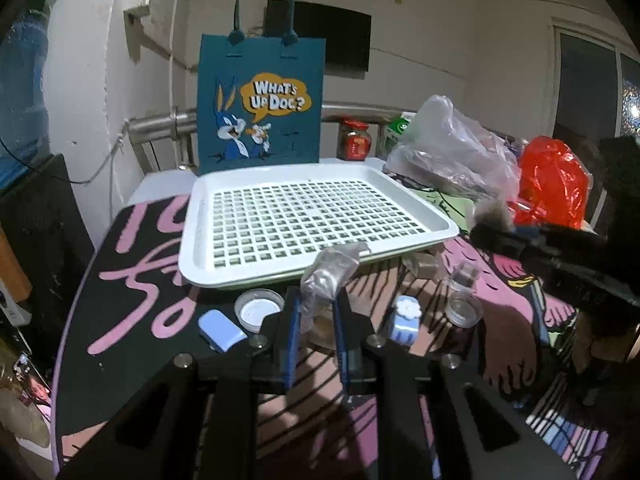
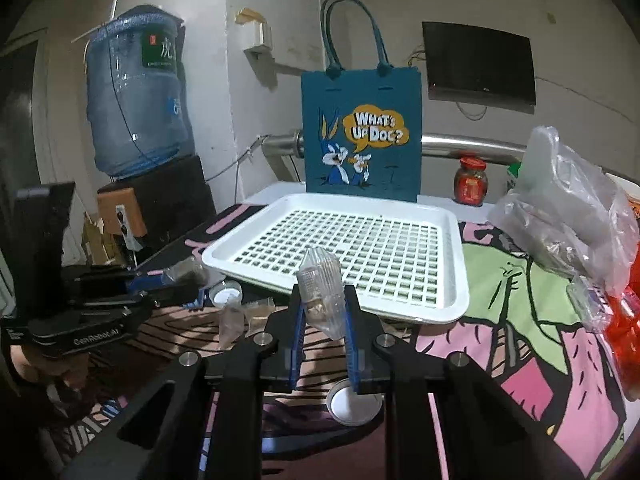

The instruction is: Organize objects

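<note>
A teal tote [image 2: 360, 136] reads "WHAT'S UP DOC?" behind the white tray [image 2: 452, 296] on a cartoon-print cloth [image 2: 520, 320]. Left gripper [image 1: 316, 312] and right gripper [image 2: 324, 308] each clamp a clear packet [image 1: 328, 276] [image 2: 320, 280].

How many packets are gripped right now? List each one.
2. One clear packet is clamped in the left gripper, a second packet in the right gripper, both before the white tray. Loose ones may be hidden.
</note>
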`<state>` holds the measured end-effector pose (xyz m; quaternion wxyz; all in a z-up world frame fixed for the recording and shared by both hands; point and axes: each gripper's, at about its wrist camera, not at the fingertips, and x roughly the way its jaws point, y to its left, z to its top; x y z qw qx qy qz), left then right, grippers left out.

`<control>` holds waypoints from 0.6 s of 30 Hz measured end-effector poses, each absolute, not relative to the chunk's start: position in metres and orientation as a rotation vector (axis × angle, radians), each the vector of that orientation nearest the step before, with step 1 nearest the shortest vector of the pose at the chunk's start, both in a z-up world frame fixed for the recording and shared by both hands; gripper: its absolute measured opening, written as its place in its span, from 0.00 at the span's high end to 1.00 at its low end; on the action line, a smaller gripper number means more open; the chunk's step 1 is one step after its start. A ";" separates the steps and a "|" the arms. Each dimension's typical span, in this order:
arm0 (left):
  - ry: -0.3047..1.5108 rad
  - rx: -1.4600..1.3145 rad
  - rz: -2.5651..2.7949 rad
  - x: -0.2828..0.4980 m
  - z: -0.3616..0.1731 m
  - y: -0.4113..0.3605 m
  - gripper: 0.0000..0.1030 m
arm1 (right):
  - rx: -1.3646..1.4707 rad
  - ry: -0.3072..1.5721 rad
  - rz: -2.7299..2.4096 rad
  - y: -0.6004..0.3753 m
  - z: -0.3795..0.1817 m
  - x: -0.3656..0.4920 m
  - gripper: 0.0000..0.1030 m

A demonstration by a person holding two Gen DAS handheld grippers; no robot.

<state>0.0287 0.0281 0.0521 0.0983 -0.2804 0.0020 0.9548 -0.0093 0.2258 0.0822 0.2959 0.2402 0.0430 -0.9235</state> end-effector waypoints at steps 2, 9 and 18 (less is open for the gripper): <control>0.017 -0.833 2.834 0.028 0.049 0.028 0.85 | 0.652 0.124 -2.459 0.224 0.072 -0.011 0.84; 0.045 -0.850 2.836 0.028 0.046 0.031 0.85 | 0.680 0.112 -2.449 0.226 0.066 -0.013 0.84; 0.054 -0.834 2.842 0.030 0.047 0.031 0.85 | 0.672 0.078 -2.455 0.229 0.067 -0.014 0.84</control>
